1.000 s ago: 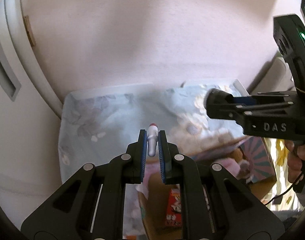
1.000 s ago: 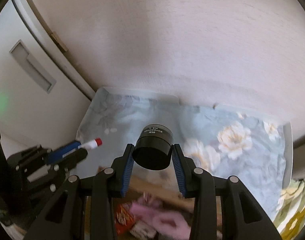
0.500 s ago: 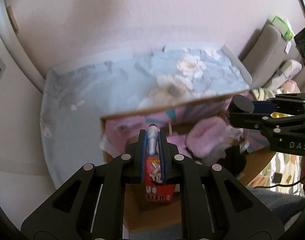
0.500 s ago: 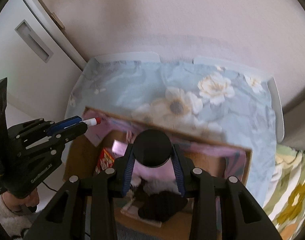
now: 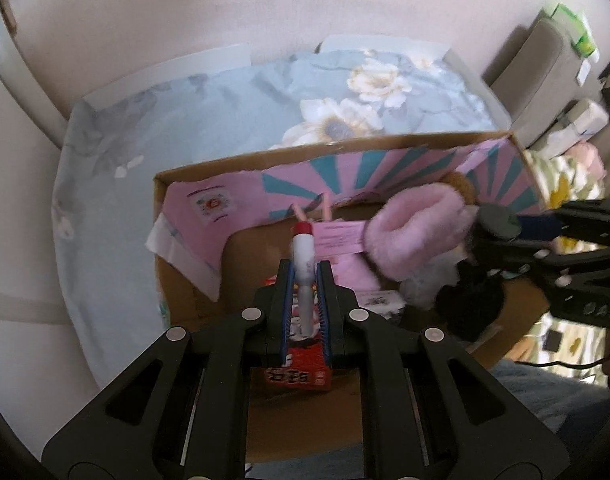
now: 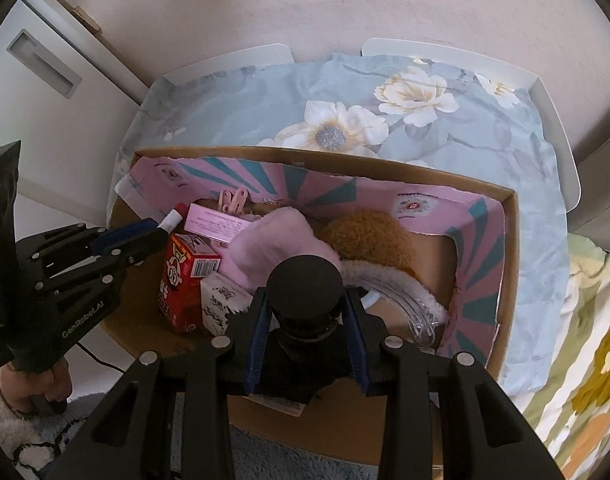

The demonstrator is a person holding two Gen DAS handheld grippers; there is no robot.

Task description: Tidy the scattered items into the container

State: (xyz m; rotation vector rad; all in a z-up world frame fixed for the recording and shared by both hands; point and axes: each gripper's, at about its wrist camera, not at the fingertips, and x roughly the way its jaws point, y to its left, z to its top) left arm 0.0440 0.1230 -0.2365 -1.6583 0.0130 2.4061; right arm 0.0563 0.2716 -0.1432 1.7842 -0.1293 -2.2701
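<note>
Both my tongs dropped from above cloth to over cardboard box (image 6: 509, 248). Left tongs (image 5: 305, 276) just eased wider; marker (image 5: 303, 256) between pads, gap showing, over red carton (image 6: 185, 280). Right tongs (image 6: 305, 312) clamp black jar (image 6: 305, 280) above pink slipper (image 6: 273, 240). Only right view shows brown plush (image 6: 365, 236), clear ring, my hand (image 6: 33, 392). Only left view shows grey cushions (image 5: 533, 52).

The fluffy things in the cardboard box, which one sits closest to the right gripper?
The pale pink fluffy slipper: it lies just beyond the black cylinder in the right gripper, while the brown fuzzy one sits further off toward the box's right wall.
</note>
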